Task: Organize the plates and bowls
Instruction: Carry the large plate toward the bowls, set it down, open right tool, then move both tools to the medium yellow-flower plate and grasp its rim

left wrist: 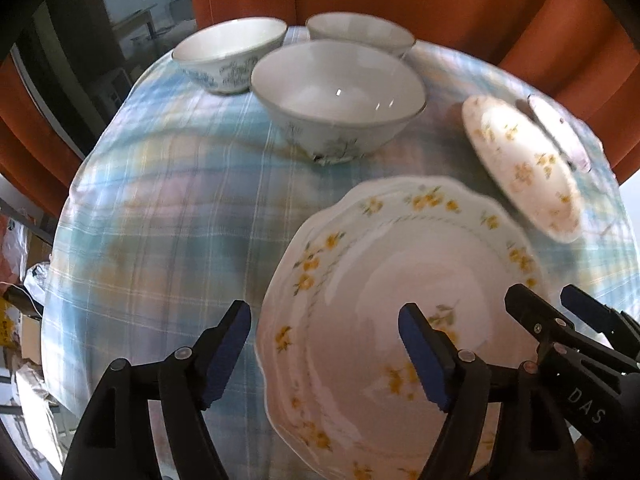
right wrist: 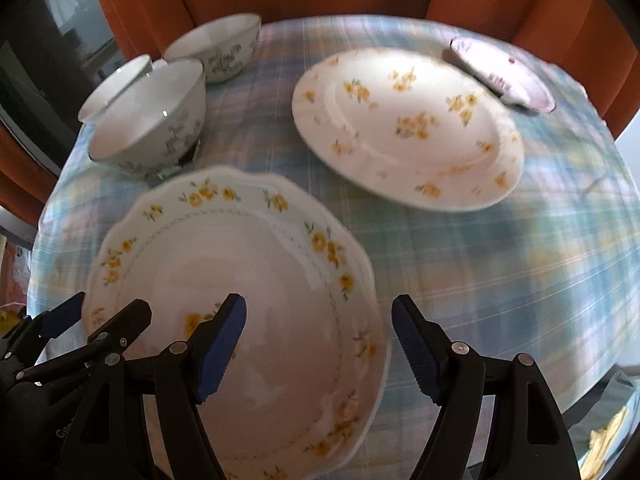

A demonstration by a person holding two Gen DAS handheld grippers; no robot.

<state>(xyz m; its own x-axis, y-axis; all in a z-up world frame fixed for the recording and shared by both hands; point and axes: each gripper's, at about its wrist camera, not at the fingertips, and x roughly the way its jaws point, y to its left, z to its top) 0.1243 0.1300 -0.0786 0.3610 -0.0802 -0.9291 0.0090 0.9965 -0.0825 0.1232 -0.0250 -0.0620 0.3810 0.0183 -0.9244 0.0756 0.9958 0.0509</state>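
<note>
1. The scalloped plate (left wrist: 400, 300) with yellow flowers lies flat on the checked tablecloth (left wrist: 160, 208), filling the lower right of the left wrist view and the lower left of the right wrist view.
2. It sits between the two hands: its left rim lies between the fingers of the left gripper (left wrist: 324, 344), its right rim between those of the right gripper (right wrist: 318, 340).
3. Both grippers stand with jaws apart, pads clear of the china; neither clamps anything. Each has one finger over the plate's well and one outside the rim.
4. Neither hand looks clearly nearer; I judge a two-handed lift by opposite rims is being set up, so the move turns on each rim staying centred in its gap.
5. Outward: the round floral plate (right wrist: 408, 128) lies beyond, in the upper right of the right wrist view, with a small purple-patterned dish (right wrist: 504, 76) behind it.
6. Three bowls (left wrist: 338, 96) cluster at the top of the left wrist view.
7. The right view shows the round plate whole; the left view shows all three bowls clearly.
</note>
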